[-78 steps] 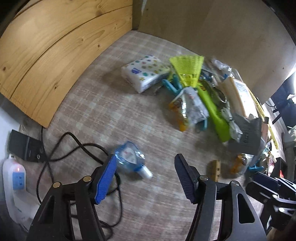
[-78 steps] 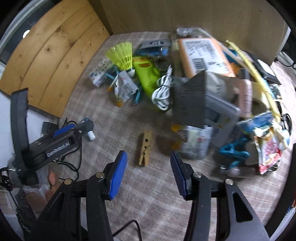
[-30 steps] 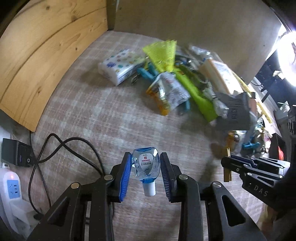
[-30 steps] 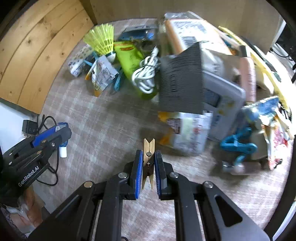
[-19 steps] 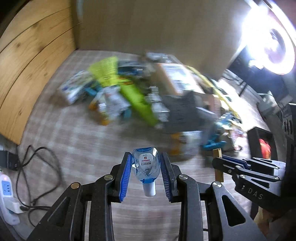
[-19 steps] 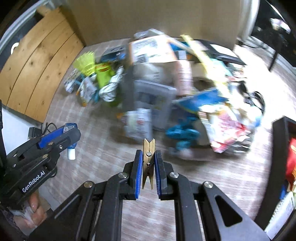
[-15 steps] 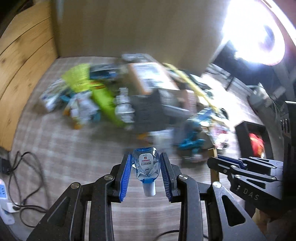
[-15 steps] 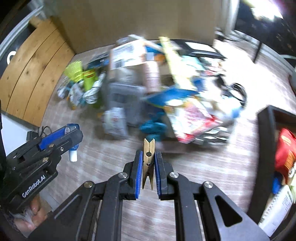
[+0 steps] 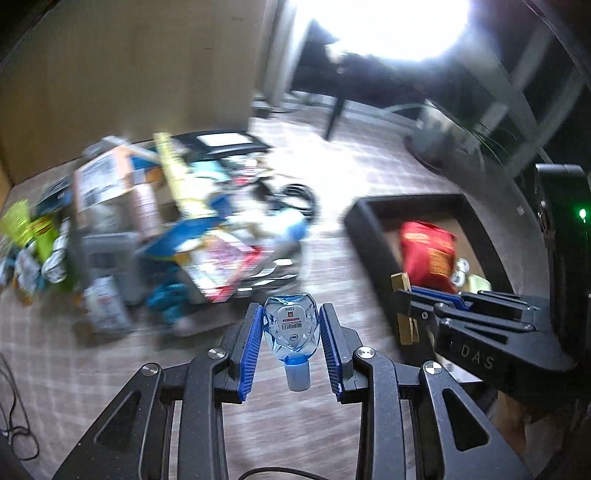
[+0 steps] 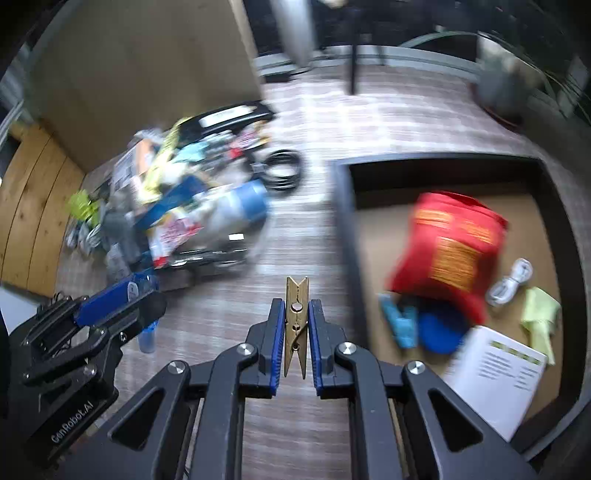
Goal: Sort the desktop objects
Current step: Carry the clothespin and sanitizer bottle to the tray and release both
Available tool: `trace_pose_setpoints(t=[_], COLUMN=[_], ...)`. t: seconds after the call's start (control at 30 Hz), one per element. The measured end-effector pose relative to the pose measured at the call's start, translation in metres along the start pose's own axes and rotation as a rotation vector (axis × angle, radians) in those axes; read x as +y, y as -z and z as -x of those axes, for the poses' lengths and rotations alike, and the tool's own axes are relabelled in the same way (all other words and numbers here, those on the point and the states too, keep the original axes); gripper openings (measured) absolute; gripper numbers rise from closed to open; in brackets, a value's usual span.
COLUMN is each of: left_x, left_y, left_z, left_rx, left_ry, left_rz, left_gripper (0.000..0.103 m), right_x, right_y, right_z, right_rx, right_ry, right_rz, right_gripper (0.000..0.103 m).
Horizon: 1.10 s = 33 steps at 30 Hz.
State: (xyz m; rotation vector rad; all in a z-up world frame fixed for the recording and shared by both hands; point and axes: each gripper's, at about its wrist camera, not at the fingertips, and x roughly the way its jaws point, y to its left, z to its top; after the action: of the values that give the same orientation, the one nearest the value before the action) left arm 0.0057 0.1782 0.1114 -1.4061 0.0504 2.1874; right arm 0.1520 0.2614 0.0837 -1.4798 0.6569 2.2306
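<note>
My left gripper (image 9: 290, 334) is shut on a small clear eye-drop bottle (image 9: 291, 326) with a blue neck and white cap, held above the plaid cloth. My right gripper (image 10: 296, 330) is shut on a wooden clothespin (image 10: 295, 325); it also shows in the left wrist view (image 9: 404, 310) at the right. A dark tray (image 10: 341, 206) lies to the right, holding a red snack bag (image 10: 448, 251), a white booklet (image 10: 495, 373) and small items. The blurred pile of desktop objects (image 9: 155, 236) lies to the left.
A coiled black cable (image 10: 282, 170) lies between the pile and the tray. Wooden panels (image 10: 26, 221) stand at the far left, a beige wall (image 9: 129, 74) behind. A bright lamp (image 9: 388, 26) glares at the top. A potted plant (image 10: 502, 85) sits far right.
Both grippers closed on their objects, lifted them and swung right, from the pile toward the dark tray, which has come into view.
</note>
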Motion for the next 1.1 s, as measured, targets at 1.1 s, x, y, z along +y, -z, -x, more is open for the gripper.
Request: trace_pose_setpoints(t=[1.1], left_x=[-0.204], left_y=[0.030], left_z=[-0.079], left_rx=[0.148], left_ry=[0.107], left_rz=[-0.276], left_gripper=[0.030], right_x=[-0.226], right_y=[0.060], right_z=[0.049], right_rx=[-0.051], right_ry=[0.125], right_rz=[-0.348], right_gripper=[0.015])
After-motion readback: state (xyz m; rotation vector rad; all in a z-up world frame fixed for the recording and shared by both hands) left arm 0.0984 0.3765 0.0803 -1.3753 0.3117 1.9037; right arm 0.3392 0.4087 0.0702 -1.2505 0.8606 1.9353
